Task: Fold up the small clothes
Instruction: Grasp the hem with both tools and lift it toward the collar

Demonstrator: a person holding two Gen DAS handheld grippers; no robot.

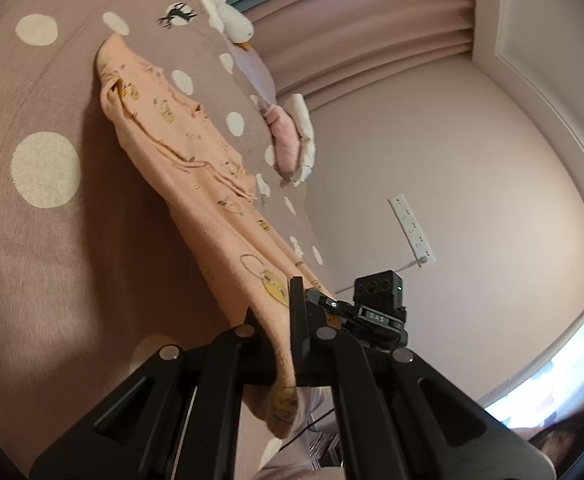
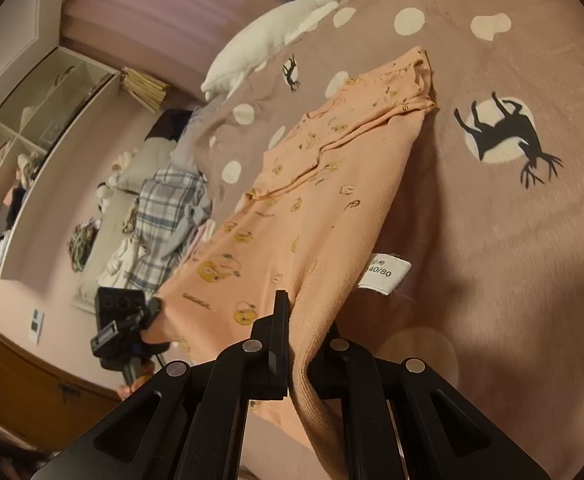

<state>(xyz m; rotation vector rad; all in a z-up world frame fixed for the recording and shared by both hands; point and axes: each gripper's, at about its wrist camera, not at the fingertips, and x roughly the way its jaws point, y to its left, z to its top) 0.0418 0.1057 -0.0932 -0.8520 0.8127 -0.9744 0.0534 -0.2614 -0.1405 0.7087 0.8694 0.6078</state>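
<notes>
I am pinching one edge of the peach garment (image 1: pixel 196 184) in my left hand-held gripper (image 1: pixel 282 340), its fingers pressed tight on the cloth. My right hand-held gripper (image 2: pixel 298 344) is nipping the other near edge the same way, narrow, with the fabric running up between its fingers. Between the two, the near end of the garment is hanging lifted off the bed, while its far end is lying on the mauve bedspread (image 2: pixel 492 240) with white dots and black deer figures. A white tag (image 2: pixel 384 274) is sticking out from the garment's right edge, reading "140/80" under a line too small for me to read. Small yellow printed figures are scattered over the cloth, with a dark word I cannot make out. A white plush goose (image 2: pixel 276 32) is lying along the far edge of the bed.
</notes>
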